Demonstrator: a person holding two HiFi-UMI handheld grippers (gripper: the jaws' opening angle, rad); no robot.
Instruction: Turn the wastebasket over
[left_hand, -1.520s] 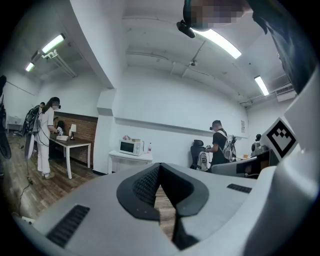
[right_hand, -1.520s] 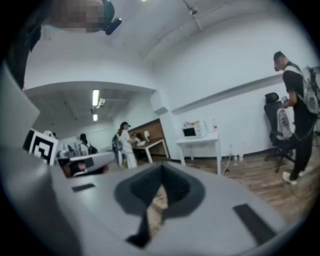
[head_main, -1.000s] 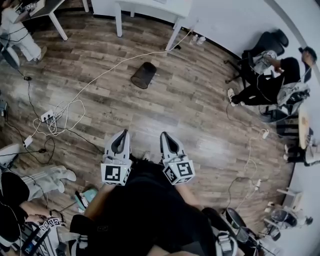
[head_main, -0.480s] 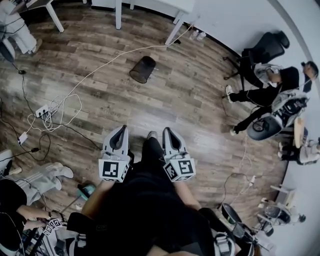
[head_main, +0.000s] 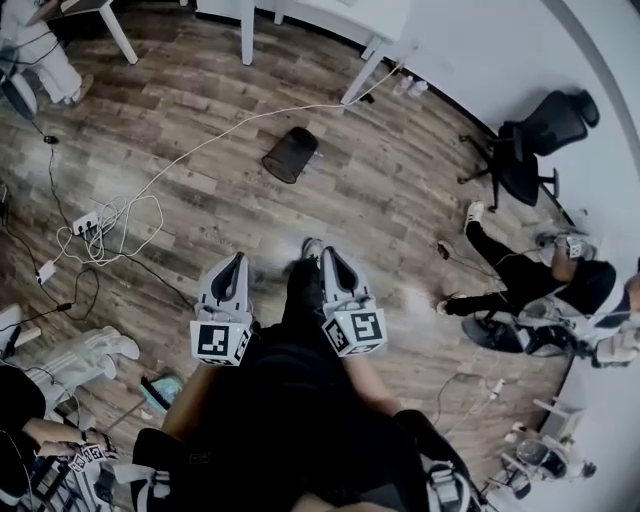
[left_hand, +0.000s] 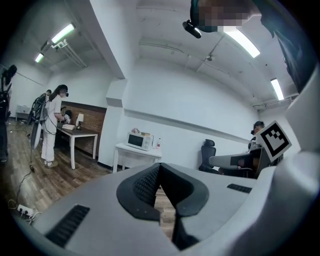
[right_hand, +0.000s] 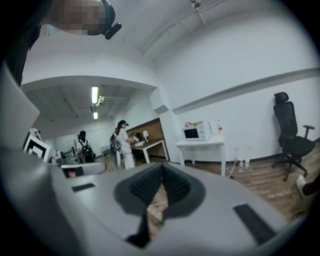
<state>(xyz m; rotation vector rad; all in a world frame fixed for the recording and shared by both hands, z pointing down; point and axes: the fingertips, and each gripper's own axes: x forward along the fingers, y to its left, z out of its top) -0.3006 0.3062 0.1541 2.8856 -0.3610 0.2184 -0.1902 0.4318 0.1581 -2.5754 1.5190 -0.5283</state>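
Observation:
A black mesh wastebasket (head_main: 290, 154) lies on its side on the wooden floor, well ahead of me in the head view. My left gripper (head_main: 236, 262) and right gripper (head_main: 328, 257) are held side by side close to my body, both pointing toward the basket and far short of it. Each is shut with nothing between its jaws. In the left gripper view the left gripper (left_hand: 159, 166) has its pads pressed together, and the right gripper (right_hand: 163, 167) looks the same in the right gripper view. The basket is hidden behind the jaws in both gripper views.
A white cable (head_main: 200, 148) runs across the floor just left of the basket to a power strip (head_main: 85, 222). A white table (head_main: 330, 20) with a microwave (left_hand: 139, 141) stands behind it. A black office chair (head_main: 535, 145) and a seated person (head_main: 560, 290) are at the right.
I have stepped forward: the basket sits slightly nearer and both grippers have advanced with me. The seated person at the right has slid lower in the head view. Both grippers stayed shut.

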